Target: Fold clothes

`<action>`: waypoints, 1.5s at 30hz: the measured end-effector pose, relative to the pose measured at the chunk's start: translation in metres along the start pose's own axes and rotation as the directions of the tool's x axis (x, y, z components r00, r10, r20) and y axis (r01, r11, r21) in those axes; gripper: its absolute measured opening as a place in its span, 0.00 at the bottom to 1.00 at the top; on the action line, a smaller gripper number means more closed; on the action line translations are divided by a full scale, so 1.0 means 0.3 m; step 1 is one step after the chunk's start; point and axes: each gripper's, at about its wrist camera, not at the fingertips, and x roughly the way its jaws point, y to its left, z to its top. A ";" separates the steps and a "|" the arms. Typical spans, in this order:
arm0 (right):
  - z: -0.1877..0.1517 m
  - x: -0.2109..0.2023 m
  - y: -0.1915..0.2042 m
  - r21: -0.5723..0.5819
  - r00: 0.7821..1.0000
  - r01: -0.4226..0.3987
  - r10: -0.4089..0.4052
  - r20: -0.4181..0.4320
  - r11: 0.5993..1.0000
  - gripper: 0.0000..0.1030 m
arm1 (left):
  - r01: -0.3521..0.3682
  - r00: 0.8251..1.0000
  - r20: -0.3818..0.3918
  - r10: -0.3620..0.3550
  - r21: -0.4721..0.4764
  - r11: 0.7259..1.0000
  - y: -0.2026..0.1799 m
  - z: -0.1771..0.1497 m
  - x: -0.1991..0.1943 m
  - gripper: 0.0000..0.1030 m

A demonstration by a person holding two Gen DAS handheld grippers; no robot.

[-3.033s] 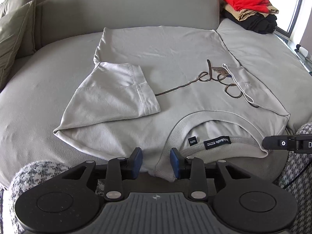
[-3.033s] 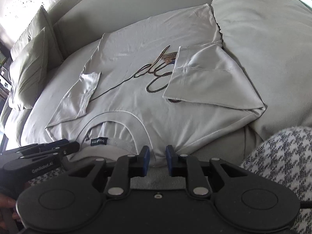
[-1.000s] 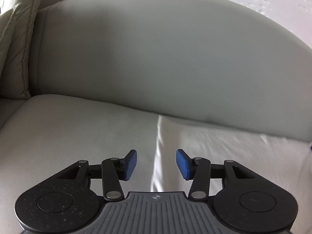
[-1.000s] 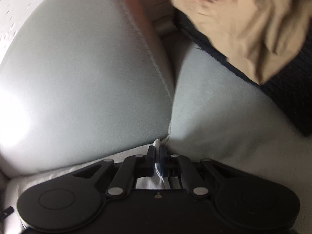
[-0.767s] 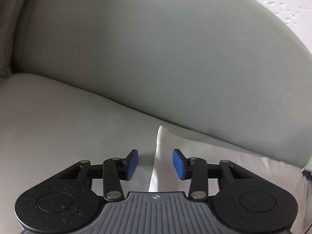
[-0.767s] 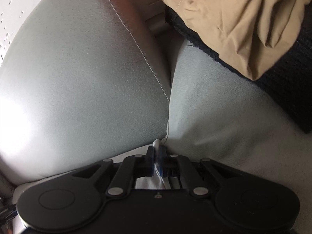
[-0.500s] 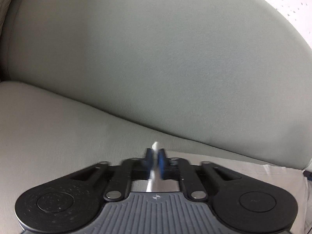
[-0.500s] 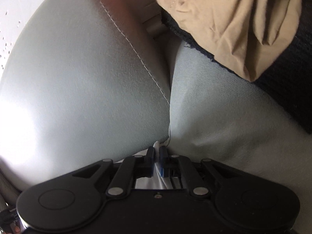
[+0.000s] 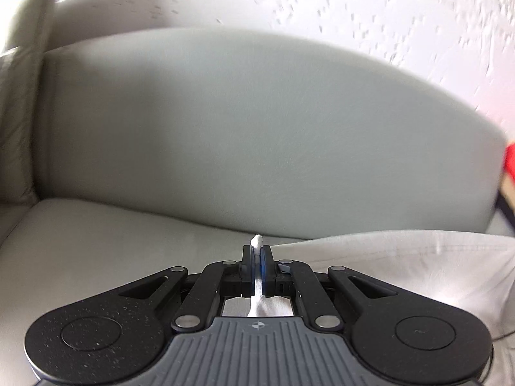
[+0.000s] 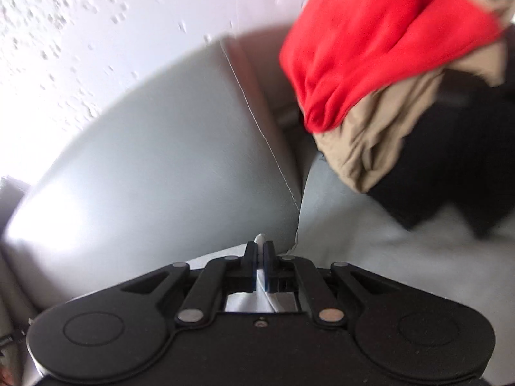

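The pale grey T-shirt (image 9: 402,267) lies on the sofa, its edge pinched up at two points.

The left gripper (image 9: 256,254) points level ahead, its blue-padded jaws pressed together on a thin fold of pale shirt fabric (image 9: 256,243). The right gripper (image 10: 259,251) is tilted slightly upward, its jaws likewise clamped tight on the fabric.

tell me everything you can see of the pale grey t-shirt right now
Little of the pale grey t-shirt shows: a soft, lightly creased fabric sheet on the sofa seat by the backrest. The left gripper pinches a small fold that pokes up past its shut pads; the right gripper clamps another edge the same way.
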 end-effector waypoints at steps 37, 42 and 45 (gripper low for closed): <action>-0.558 -0.778 -0.203 -0.034 0.928 0.243 -0.243 -0.284 0.969 0.12 | -0.306 0.907 -0.260 0.332 0.134 0.942 -0.081 -0.755 -0.720 0.23; -0.507 -0.888 -0.167 -0.044 0.957 0.168 -0.174 -0.231 0.985 0.35 | -0.258 0.946 -0.181 0.270 0.090 0.962 -0.111 -0.698 -0.826 0.25; -0.509 -0.835 -0.114 -0.017 0.949 0.060 -0.062 -0.310 0.998 0.36 | -0.158 0.971 -0.170 0.170 0.078 0.984 -0.155 -0.675 -0.827 0.30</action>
